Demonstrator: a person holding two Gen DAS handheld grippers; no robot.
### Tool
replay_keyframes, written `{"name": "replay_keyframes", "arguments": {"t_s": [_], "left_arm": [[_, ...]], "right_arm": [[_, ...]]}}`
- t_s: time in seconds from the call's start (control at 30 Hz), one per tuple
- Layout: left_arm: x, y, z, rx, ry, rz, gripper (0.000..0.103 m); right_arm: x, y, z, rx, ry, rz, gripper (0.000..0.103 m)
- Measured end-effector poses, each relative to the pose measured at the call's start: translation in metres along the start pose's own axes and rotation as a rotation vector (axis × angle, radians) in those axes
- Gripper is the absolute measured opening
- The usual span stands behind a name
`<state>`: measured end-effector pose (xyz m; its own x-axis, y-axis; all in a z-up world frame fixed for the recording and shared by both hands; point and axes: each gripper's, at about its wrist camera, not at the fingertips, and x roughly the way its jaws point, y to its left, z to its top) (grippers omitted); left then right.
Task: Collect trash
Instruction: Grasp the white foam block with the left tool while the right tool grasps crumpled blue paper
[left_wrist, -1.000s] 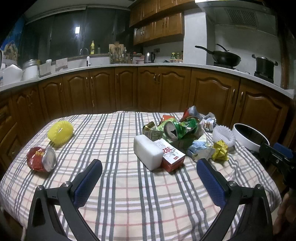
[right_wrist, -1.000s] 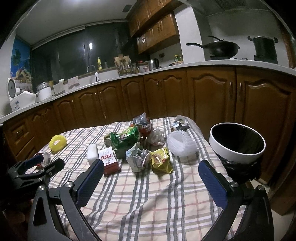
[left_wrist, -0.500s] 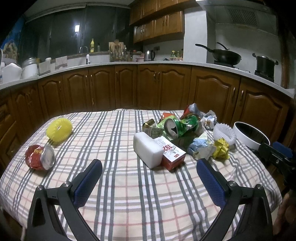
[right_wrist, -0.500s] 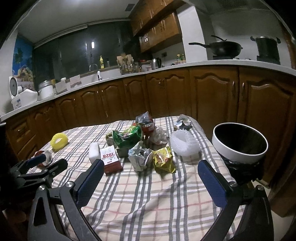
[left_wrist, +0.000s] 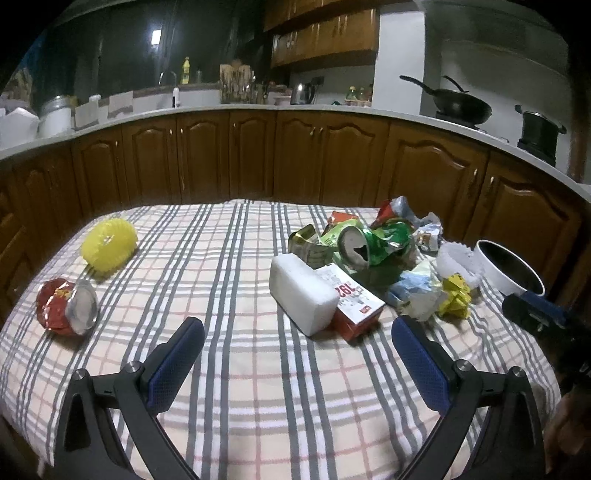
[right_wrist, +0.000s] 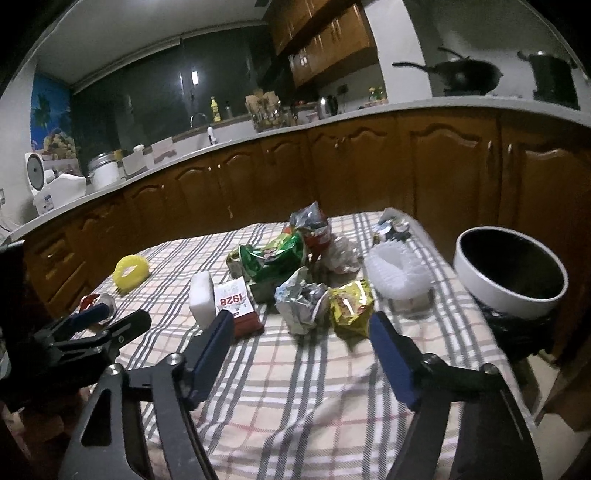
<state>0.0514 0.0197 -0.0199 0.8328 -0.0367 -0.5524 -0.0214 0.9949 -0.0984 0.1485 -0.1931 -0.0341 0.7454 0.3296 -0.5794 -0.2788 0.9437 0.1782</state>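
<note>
1. Trash heap (right_wrist: 303, 273) sits at the checked tablecloth's (left_wrist: 240, 369) right side beside the white bin (right_wrist: 509, 280): crumpled foil wrappers, crushed green can (left_wrist: 373, 245) with its long axis level, mouth facing the camera.
2. Left gripper (left_wrist: 295, 354): jaws wide, empty.
3. Right gripper (right_wrist: 301, 345): jaws just closing, partly apart, nothing between.

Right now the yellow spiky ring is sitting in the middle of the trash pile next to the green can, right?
Not quite. The yellow spiky ring lies on its own on the checked cloth, far to the left of the pile and the green can. The left wrist view shows it.
</note>
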Motion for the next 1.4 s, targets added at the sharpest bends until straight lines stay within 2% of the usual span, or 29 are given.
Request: {"name": "replay_keyframes", "arguments": {"t_s": [0.3,0.57,0.63,0.7,0.77,0.83,0.87,0.9,0.93,1.07,1.4], "left_arm": [[0.044,0.005,0.021,-0.029,0.093,-0.017,0.098],[0.088,0.006,0.031,-0.049,0.161,-0.01,0.094],[0.097,0.007,0.032,-0.051,0.174,-0.011,0.09],[0.108,0.007,0.032,-0.05,0.198,-0.015,0.077],[0.116,0.009,0.031,-0.053,0.217,-0.027,0.071],[0.12,0.011,0.03,-0.06,0.225,-0.064,0.06],[0.119,0.009,0.03,-0.05,0.223,-0.091,0.049],[0.118,0.009,0.03,-0.045,0.221,-0.098,0.037],[0.114,0.004,0.03,-0.023,0.211,-0.111,0.031],[0.101,-0.001,0.028,0.021,0.182,-0.094,0.026],[0.05,-0.004,0.033,0.021,0.101,-0.159,0.021]], "right_arm": [[0.042,-0.001,0.005,0.017,0.098,0.073,0.052],[0.078,0.004,0.01,0.0,0.166,0.102,0.047],[0.088,0.001,0.011,0.004,0.186,0.103,0.047],[0.098,-0.001,0.012,0.007,0.203,0.102,0.047],[0.106,-0.002,0.012,0.007,0.219,0.103,0.046],[0.112,-0.002,0.011,0.005,0.234,0.101,0.035],[0.114,-0.003,0.009,0.009,0.243,0.108,0.025],[0.115,-0.004,0.009,0.014,0.246,0.115,0.024],[0.114,-0.004,0.008,0.015,0.243,0.121,0.022],[0.101,-0.002,0.01,0.01,0.213,0.147,0.018],[0.057,-0.007,0.027,0.032,0.113,0.194,0.018]]}}
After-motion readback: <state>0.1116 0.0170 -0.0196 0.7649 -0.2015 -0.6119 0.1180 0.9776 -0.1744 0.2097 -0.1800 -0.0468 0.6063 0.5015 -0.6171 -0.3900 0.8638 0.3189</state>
